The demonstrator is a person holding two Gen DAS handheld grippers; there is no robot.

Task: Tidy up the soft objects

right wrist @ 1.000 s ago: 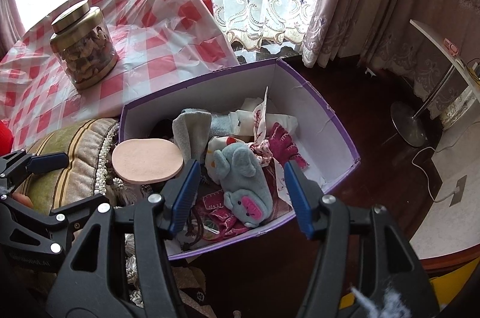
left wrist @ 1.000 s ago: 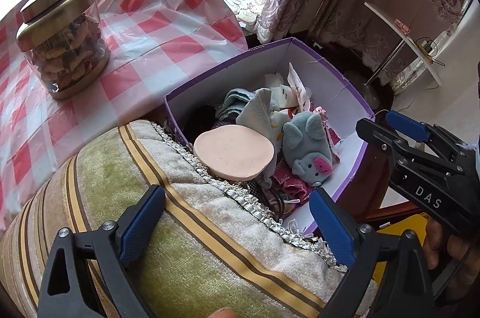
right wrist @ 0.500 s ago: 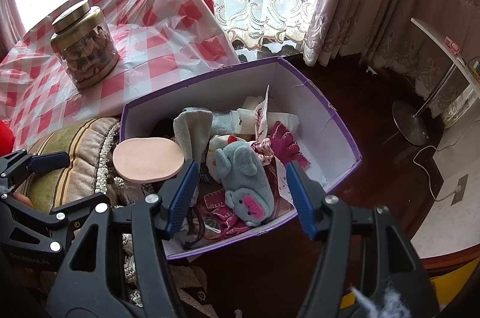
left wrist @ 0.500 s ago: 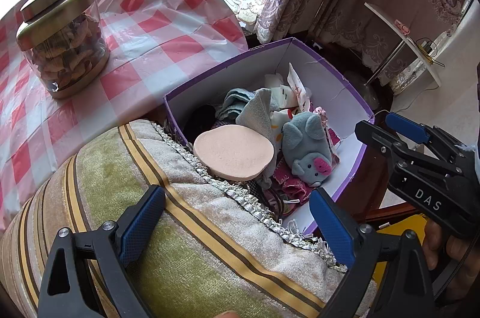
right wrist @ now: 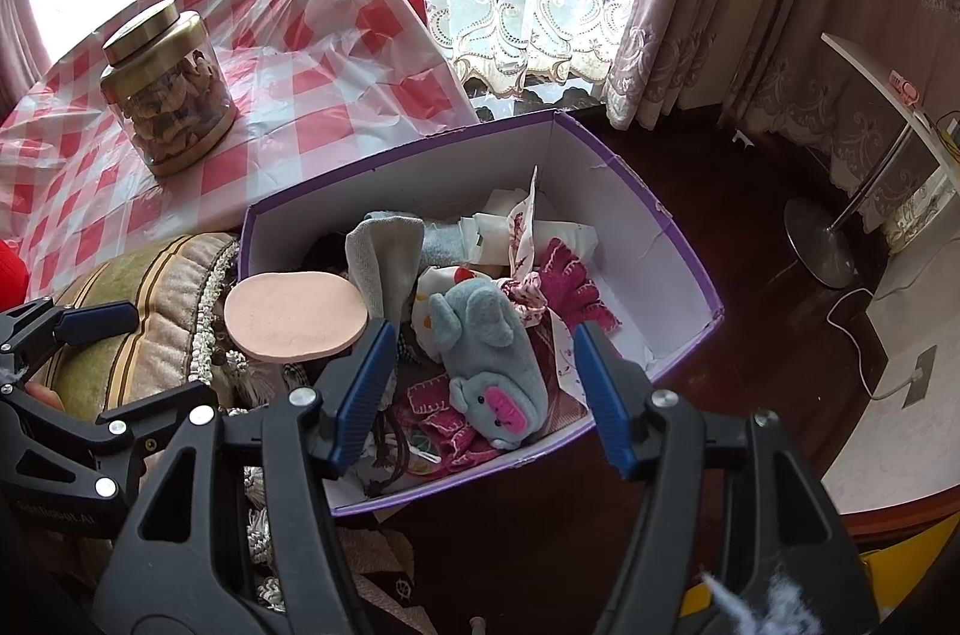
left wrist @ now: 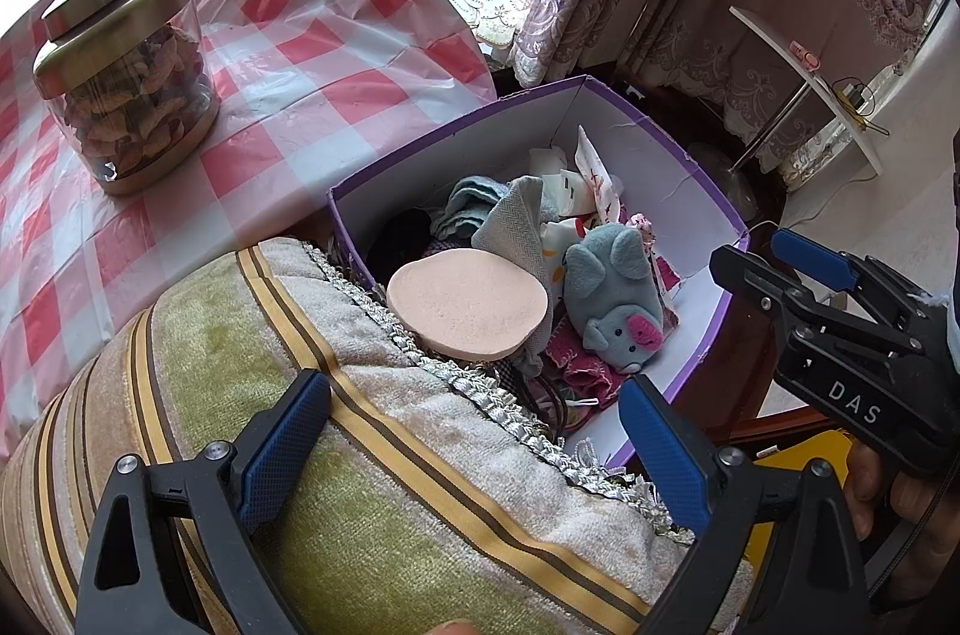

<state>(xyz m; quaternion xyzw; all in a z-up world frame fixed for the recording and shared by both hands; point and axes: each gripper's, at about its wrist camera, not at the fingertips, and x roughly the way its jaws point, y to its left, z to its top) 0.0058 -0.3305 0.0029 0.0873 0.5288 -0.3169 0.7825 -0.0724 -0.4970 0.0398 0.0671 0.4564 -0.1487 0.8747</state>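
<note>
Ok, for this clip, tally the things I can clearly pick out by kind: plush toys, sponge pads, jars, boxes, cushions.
Grey mouse plush: 1
Round peach sponge pad: 1
Gold-lidded glass jar: 1
Purple cardboard box: 1
Striped cushion: 1
Total: 5
The loose cloths and socks in the box are too tangled to count.

I'm in a home living room: lace curtains (right wrist: 510, 11), a checked tablecloth (left wrist: 312, 53), a snack jar (left wrist: 126, 77) and a striped cushion (left wrist: 360, 485).
</note>
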